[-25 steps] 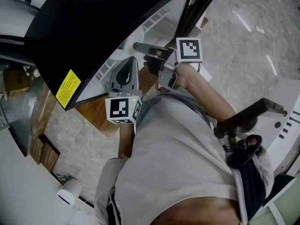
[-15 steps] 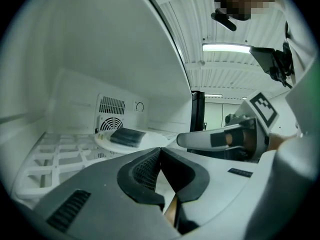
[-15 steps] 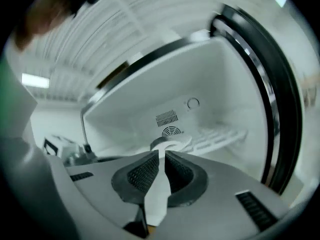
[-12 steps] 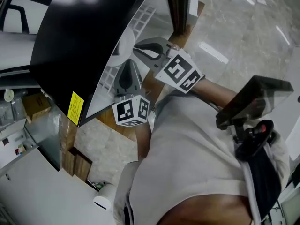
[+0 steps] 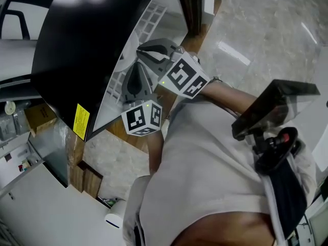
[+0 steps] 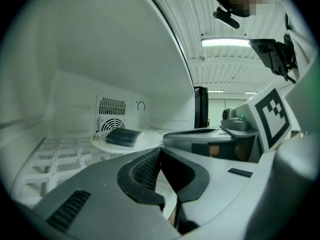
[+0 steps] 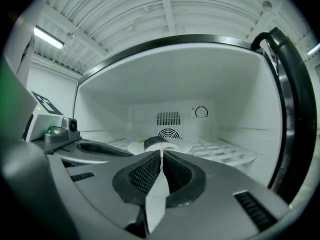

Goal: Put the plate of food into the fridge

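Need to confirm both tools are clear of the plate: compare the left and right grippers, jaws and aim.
The left gripper has its jaws together; the right gripper has jaws closing, nearly together. The plate lies straight ahead of the right gripper but off to the left of the left gripper. Both are empty and point into the fridge.

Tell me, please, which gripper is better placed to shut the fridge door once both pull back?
Right, probably: the right gripper lies nearer what looks like the open door's edge than the left gripper. Its fingers are closing on nothing, and the plate already rests inside.
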Motion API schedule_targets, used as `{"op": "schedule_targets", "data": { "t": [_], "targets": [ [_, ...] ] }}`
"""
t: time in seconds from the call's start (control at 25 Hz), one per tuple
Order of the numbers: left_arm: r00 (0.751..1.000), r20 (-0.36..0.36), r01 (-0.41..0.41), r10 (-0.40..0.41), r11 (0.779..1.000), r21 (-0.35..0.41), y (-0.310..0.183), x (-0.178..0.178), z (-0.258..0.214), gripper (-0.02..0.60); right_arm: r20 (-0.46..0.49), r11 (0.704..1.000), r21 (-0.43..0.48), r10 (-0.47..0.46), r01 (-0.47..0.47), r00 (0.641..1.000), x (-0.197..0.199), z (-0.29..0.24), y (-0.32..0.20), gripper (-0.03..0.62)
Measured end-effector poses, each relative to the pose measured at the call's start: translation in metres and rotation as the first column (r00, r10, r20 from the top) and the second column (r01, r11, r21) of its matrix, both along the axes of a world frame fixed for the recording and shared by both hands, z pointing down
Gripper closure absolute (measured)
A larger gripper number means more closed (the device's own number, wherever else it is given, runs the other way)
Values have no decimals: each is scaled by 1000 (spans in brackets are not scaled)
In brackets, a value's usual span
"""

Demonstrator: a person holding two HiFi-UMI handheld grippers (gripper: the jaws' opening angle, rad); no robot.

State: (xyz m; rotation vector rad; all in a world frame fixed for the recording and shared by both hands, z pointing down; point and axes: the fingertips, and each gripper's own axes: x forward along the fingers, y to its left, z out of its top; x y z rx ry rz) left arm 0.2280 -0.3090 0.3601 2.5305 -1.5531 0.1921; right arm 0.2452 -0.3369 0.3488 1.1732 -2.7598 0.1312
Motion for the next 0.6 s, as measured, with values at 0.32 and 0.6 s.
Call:
{"op": "schedule_targets", "data": {
  "t": [0.32, 0.6],
  "targets": [
    [995, -77, 69, -64, 996, 53, 1, 0, -13, 565, -23, 999, 20, -24, 25, 999, -3, -2, 27, 574],
    [997, -33, 70, -68, 996, 57, 4, 1, -12, 565, -22, 999, 30, -24, 24, 999, -3, -5, 31, 576]
  ]
}}
